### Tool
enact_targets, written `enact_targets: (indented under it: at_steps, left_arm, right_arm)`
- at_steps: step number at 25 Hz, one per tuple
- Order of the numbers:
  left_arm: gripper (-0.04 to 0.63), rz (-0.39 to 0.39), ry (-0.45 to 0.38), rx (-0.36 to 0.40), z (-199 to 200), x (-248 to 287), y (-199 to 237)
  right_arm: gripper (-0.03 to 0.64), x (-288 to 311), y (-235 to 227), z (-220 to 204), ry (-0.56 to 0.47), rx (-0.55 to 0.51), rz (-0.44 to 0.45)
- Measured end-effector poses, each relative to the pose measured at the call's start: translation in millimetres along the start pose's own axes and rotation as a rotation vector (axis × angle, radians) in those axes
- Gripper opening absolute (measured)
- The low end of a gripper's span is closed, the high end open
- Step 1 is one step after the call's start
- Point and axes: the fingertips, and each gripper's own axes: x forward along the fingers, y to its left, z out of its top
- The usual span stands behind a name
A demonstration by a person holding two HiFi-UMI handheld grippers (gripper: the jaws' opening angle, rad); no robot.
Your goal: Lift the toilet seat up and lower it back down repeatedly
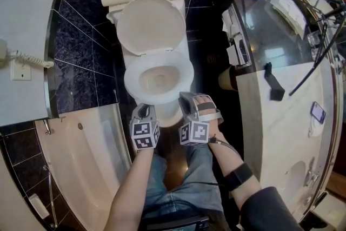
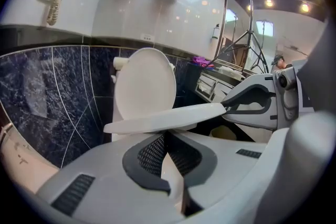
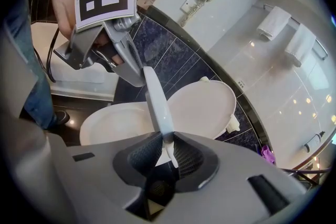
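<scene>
The white oval plastic toilet seat (image 2: 168,118) hangs partly raised over the white ceramic toilet bowl (image 3: 107,124), whose pale inside lies open, and the round white lid (image 1: 151,24) stands upright at twelve o'clock. The left gripper (image 2: 167,137) and right gripper (image 3: 167,143) both have their fingers clamped on the seat's front rim. A cream bathtub (image 1: 92,159) lies at eight o'clock, a pale stone surface (image 1: 281,132) with a sink (image 1: 294,178) at four, and dark marbled tiles (image 1: 75,40) behind.
</scene>
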Motion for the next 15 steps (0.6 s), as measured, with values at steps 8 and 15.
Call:
enact_targets:
  at_steps: [8, 15]
  left_arm:
    - [-0.005, -0.021, 0.047, 0.012, -53.5, -2.8, -9.0]
    - [-0.005, -0.044, 0.120, 0.006, -131.7, 2.0, -18.5]
  right_arm:
    - [0.017, -23.8, 50.6, -30.9, 0.034, 0.032, 0.042]
    - [0.017, 2.0, 50.3, -54.1, 0.038, 0.198, -0.031]
